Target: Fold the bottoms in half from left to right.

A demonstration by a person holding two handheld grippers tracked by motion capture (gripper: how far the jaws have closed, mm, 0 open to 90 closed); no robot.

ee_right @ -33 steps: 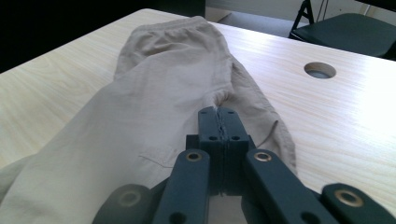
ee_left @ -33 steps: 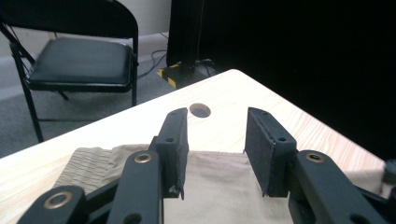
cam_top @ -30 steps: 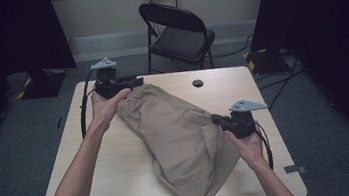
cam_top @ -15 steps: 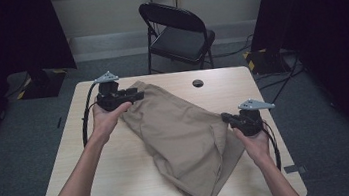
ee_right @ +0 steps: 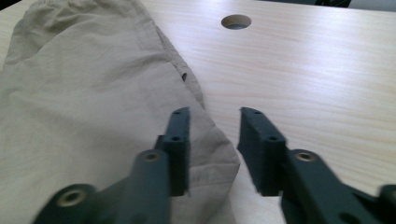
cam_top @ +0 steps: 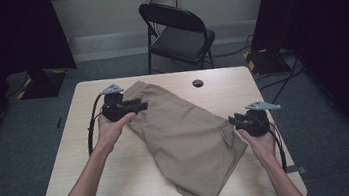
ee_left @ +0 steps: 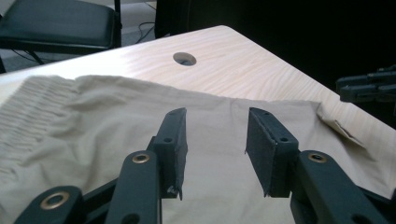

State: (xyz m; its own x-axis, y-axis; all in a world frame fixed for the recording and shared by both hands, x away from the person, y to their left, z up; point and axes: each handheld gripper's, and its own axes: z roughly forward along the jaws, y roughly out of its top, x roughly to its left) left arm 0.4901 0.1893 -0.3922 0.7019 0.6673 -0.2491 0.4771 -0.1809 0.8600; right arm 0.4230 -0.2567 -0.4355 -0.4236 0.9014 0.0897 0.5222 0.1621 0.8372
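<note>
My left fingers (cam_top: 139,105) and right fingers (cam_top: 233,120), just opened, hold nothing above the tan shorts (cam_top: 187,136) on the table (cam_top: 98,188).

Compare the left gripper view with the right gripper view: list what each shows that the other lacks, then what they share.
Left gripper view: the gathered waistband of the khaki shorts, the black chair, and the other hand-held gripper's jaws at the right edge.
Right gripper view: the shorts' side edge with a small dark opening, and that edge lying beside its own jaws.
Both: khaki fabric, the wooden table, its round hole, and two black jaws standing apart with nothing gripped.
</note>
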